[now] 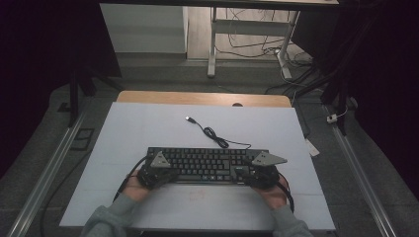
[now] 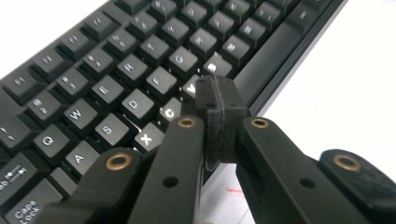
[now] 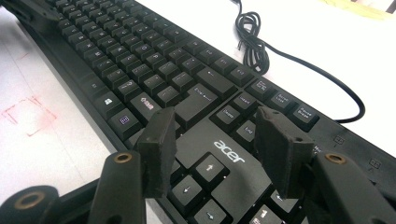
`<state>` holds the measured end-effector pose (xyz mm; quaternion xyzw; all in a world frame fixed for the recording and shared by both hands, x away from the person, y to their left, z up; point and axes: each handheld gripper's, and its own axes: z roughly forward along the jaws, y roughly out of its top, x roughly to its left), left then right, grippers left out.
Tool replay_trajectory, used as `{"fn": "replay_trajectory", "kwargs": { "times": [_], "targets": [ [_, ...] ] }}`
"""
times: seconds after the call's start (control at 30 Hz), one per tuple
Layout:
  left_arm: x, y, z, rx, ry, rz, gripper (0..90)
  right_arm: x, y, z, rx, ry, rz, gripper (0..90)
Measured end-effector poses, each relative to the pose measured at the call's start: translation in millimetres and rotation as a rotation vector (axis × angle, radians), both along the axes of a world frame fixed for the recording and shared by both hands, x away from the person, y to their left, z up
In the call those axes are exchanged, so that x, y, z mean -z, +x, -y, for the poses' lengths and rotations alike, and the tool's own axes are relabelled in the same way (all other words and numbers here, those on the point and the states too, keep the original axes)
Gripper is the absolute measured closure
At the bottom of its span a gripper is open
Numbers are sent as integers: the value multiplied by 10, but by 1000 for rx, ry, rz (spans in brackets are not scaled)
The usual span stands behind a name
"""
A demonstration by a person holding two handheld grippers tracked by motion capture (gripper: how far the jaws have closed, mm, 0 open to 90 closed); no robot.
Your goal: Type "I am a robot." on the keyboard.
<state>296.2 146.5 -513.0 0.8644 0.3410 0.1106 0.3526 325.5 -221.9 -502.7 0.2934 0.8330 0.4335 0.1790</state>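
Observation:
A black Acer keyboard (image 1: 207, 160) lies across the white sheet, its cable (image 1: 215, 136) coiled behind it and ending in a USB plug (image 1: 189, 119). My left gripper (image 1: 163, 170) rests at the keyboard's near left end. In the left gripper view its pads (image 2: 217, 100) are pressed together with nothing between them, above the C and V keys of the keyboard (image 2: 107, 60). My right gripper (image 1: 249, 173) is at the near right end. It stands open (image 3: 215, 126) over the arrow keys and logo of the keyboard (image 3: 140, 60), apart from the cable (image 3: 254, 42).
The white sheet (image 1: 148, 128) covers a wooden table (image 1: 202, 98). Faint red marks (image 3: 28, 112) are drawn on the sheet in front of the keyboard. Metal rails (image 1: 49, 168) run along both sides. A desk frame (image 1: 212, 44) with loose cables stands beyond.

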Motion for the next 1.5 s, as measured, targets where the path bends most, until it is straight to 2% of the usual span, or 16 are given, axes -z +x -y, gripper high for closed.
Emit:
{"fn": "replay_trajectory", "kwargs": {
  "times": [0.13, 0.2, 0.3, 0.43, 0.6, 0.93, 1.5],
  "targets": [
    [-61, -7, -46, -14, -39, 11, 890, -2, 3, 7, 4, -1, -3, 487],
    [-81, -6, -73, -17, -60, 11, 860, -3, 0, 4, 3, 2, 0, 487],
    [-108, -6, -108, -37, -93, 16, 764, -2, 0, 1, 0, 1, 2, 487],
    [-133, 5, -160, -75, -116, 25, 596, -4, 4, 7, 3, -1, -1, 486],
    [-152, 12, -200, -113, -133, 28, 491, -7, 4, 8, 2, 1, 2, 486],
    [-197, 27, -297, -158, -144, 36, 417, -12, 7, 16, 0, -2, 4, 484],
    [-181, 72, -373, -215, -124, 36, 363, -4, 5, 4, 1, -3, 0, 479]
  ]
}}
